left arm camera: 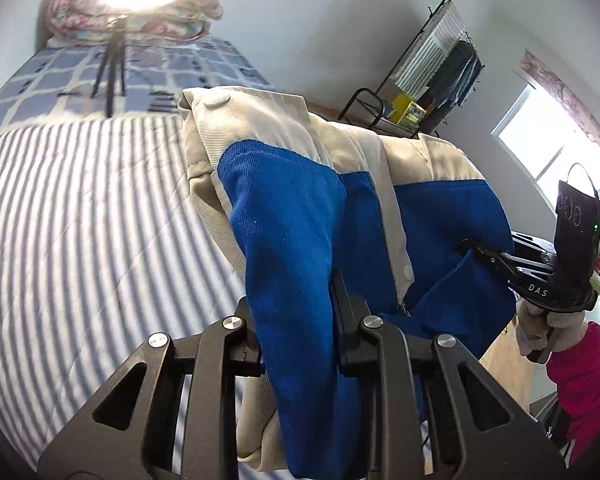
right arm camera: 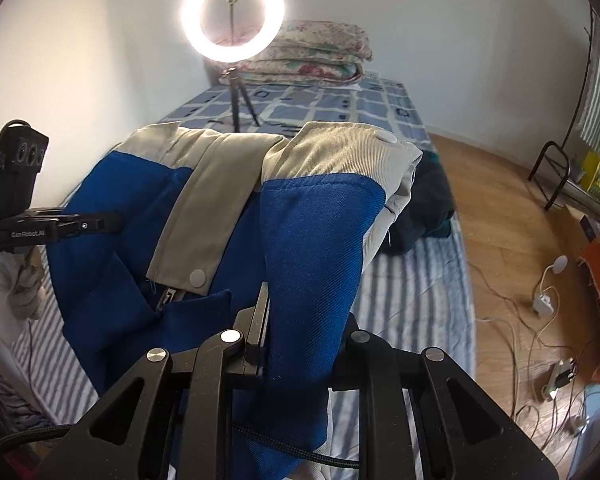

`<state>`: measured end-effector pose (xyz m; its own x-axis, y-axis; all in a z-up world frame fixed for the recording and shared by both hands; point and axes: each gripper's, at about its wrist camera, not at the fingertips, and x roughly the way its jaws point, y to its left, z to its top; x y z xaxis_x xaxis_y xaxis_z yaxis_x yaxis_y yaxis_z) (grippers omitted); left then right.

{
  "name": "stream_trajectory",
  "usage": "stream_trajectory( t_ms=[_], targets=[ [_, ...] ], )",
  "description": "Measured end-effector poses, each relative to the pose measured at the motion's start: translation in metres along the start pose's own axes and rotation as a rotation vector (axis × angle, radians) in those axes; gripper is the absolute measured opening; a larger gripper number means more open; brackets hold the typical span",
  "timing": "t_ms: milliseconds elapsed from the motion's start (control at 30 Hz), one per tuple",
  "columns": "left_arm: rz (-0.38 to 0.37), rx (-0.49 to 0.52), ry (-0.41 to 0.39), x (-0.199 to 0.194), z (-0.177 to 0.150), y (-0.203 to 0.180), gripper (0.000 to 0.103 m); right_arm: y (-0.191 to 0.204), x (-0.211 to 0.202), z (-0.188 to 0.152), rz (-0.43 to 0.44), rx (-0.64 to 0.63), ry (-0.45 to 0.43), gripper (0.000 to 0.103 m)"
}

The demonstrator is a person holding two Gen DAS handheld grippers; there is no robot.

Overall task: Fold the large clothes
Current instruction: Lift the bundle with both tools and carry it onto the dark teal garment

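Observation:
A blue and beige jacket with white snap buttons is held up above the striped bed sheet. My left gripper is shut on a fold of its blue cloth. My right gripper is shut on another blue fold of the jacket. The right gripper also shows at the right of the left wrist view, biting the jacket's far edge. The left gripper shows at the left of the right wrist view, its tips against the blue cloth. The jacket hides both pairs of fingertips.
A ring light on a tripod stands on the checked blanket before folded quilts. A dark garment lies on the bed's right side. A clothes rack stands by the wall. Cables and chargers lie on the wooden floor.

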<state>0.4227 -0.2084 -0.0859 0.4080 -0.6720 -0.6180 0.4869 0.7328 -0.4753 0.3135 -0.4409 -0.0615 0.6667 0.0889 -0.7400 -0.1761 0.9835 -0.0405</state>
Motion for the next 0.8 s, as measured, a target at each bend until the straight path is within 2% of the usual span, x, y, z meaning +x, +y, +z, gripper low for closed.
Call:
stream_trajectory(
  t_ms=[400, 633, 800],
  targets=[
    [-0.022, 0.061, -0.058, 0.103, 0.114, -0.011, 0.022, -0.093, 0.054, 0.080, -0.083, 0.044, -0.080, 0.018],
    [-0.011, 0.065, -0.089, 0.148, 0.170, -0.011, 0.022, -0.139, 0.089, 0.121, -0.089, 0.043, -0.089, 0.018],
    [0.012, 0.051, -0.102, 0.184, 0.197, -0.004, 0.022, -0.163, 0.120, 0.138, -0.083, 0.035, -0.090, 0.018]
  ],
)
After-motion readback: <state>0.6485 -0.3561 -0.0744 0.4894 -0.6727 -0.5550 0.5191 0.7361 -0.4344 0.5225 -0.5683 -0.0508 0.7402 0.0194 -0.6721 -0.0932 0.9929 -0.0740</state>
